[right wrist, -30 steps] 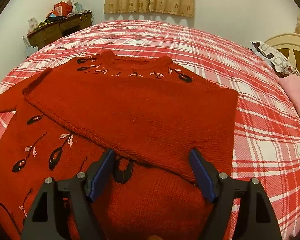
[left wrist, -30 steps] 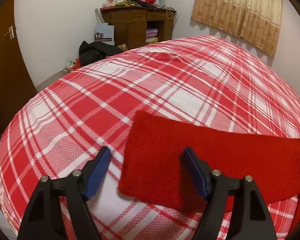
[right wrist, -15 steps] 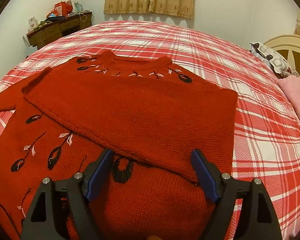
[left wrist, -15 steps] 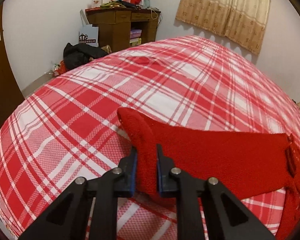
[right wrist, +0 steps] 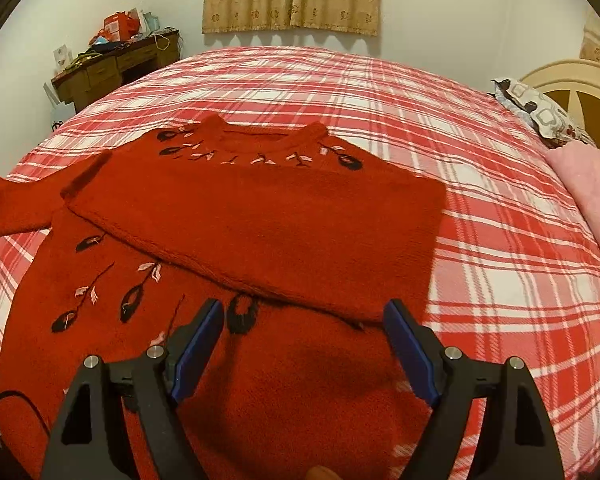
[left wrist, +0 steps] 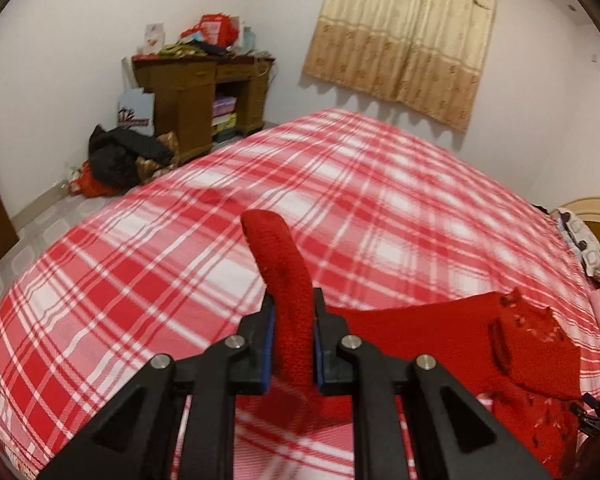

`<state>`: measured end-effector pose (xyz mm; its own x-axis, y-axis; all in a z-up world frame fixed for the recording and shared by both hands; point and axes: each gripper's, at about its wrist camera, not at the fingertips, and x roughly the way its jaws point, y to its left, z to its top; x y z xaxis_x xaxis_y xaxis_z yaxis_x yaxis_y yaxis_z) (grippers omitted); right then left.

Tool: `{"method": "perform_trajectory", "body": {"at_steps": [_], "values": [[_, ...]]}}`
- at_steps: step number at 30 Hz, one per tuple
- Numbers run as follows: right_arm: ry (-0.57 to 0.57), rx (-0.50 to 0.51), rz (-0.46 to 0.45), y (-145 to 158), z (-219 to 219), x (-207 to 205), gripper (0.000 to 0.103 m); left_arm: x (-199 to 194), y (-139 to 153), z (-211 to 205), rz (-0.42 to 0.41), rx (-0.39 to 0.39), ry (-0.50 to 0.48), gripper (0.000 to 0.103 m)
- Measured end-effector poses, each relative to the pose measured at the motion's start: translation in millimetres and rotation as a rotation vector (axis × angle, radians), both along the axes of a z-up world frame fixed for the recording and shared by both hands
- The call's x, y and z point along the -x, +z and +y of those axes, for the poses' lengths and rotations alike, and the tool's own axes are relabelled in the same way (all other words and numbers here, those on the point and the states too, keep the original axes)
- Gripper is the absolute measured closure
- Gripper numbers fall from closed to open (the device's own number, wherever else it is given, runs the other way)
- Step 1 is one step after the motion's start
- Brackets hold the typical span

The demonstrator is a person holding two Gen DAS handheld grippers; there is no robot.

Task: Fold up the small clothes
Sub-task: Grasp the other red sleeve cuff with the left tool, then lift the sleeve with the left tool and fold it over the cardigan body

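Observation:
A red knit sweater (right wrist: 260,216) with black and pink embroidery lies on the red plaid bed (right wrist: 500,240). Its right sleeve is folded across the chest. My left gripper (left wrist: 294,344) is shut on the cuff end of the left sleeve (left wrist: 280,264) and holds it up off the bed; the sleeve trails right toward the sweater body (left wrist: 532,352). The lifted sleeve also shows at the left edge of the right wrist view (right wrist: 4,200). My right gripper (right wrist: 304,344) is open and empty, hovering over the sweater's lower front.
A cluttered wooden desk (left wrist: 196,92) and a dark pile of bags (left wrist: 120,156) stand beyond the bed's far left. A pink blanket (right wrist: 596,200), a patterned pillow (right wrist: 540,112) and a cream headboard (right wrist: 580,84) lie at the right. Curtains (left wrist: 400,40) hang on the back wall.
My left gripper closed on the end of the flat sleeve, then lifted it up off the bed. My right gripper stayed open and nearly still.

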<state>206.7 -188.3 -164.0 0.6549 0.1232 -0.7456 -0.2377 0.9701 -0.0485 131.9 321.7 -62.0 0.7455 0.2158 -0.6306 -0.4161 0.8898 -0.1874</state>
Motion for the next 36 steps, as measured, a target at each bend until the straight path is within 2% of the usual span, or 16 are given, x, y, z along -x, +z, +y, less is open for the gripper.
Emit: {"method": "perform_trajectory", "body": {"at_steps": [5,17,36], "values": [[-0.011,-0.037,-0.013,14,-13,11,0.020,-11,17,-17,-0.023,0.020,-0.046,0.087],[-0.009,-0.074,-0.068,49,-39,43,0.020,-36,56,-74,-0.081,-0.012,-0.152,0.088],[-0.039,-0.113,-0.080,58,-73,85,0.020,-81,99,-143,-0.162,-0.007,-0.255,0.088]]}}
